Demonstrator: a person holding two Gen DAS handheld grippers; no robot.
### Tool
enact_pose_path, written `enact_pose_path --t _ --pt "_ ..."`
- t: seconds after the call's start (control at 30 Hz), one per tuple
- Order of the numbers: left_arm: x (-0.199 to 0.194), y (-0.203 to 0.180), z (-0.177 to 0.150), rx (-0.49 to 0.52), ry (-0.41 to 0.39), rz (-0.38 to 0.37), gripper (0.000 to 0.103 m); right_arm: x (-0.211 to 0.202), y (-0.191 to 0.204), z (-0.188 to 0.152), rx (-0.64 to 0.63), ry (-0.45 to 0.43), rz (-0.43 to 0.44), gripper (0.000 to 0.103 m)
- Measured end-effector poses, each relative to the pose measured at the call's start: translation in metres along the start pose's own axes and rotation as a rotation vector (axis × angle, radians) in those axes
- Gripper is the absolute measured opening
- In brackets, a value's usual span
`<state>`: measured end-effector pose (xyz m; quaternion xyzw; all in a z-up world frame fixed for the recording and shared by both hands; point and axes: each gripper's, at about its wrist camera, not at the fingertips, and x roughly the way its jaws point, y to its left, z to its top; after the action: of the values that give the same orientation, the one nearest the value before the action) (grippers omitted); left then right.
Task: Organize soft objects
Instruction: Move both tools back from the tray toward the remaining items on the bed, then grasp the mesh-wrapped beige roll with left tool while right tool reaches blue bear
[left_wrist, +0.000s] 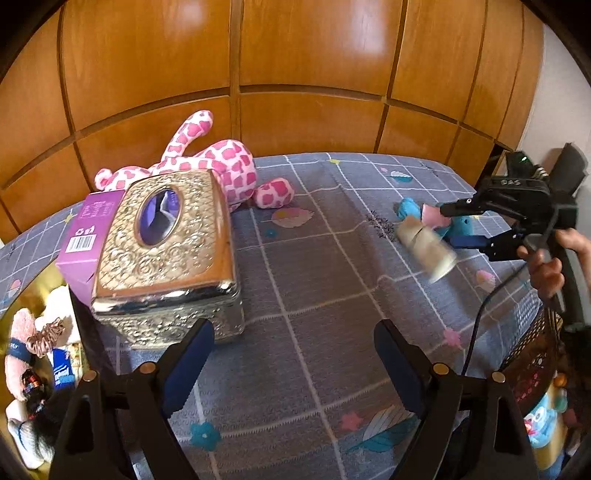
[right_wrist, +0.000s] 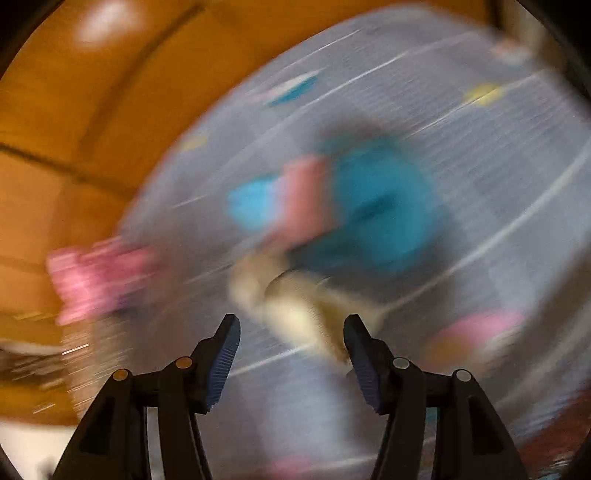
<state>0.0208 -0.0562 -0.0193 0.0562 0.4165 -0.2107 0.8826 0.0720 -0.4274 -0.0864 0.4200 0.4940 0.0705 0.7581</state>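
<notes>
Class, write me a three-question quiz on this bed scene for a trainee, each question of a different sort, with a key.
1. True or false: the pink giraffe lies behind the tissue box.
2. What is between the left gripper fingers? A) the tissue box B) nothing C) the giraffe
3. Fill in: the blue toy lies on the ____ side of the bed in the left wrist view, by the right gripper.

Key: 1 true; 2 B; 3 right.
</notes>
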Motion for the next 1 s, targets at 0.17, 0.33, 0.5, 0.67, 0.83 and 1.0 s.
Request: enact_pose_path --t 0.17,0.33,0.5,0.67,0.83,1.0 --pt "0.010 -0.015 0.013 0.017 -0.003 -0.029 0.088 -0.015 0.029 -0.005 -0.121 -0.082 -0.103 0.060" --pt "0.035 -0.036 0.030 0.033 0.028 -0.069 0.088 -0.047 0.025 -0.004 -0.160 -0.342 -0.243 0.060" --pt "0.068 -0.063 0.046 0.059 0.071 -0.097 0.087 -0.059 0.006 -0.001 -0.128 -0.541 -0.347 0.060" --pt "0.107 -0.097 0.064 0.100 0.122 -0.090 0.086 -0.063 -0.020 0.012 0.014 -0.524 -0.303 0.060" --pt "0.147 -0.135 0.076 0.179 0.174 -0.075 0.078 -0.062 -0.023 0.011 0.043 -0.517 -0.247 0.060" --pt "0.189 -0.152 0.076 0.208 0.245 -0.037 0.064 -0.058 -0.025 0.012 0.061 -0.503 -0.201 0.060"
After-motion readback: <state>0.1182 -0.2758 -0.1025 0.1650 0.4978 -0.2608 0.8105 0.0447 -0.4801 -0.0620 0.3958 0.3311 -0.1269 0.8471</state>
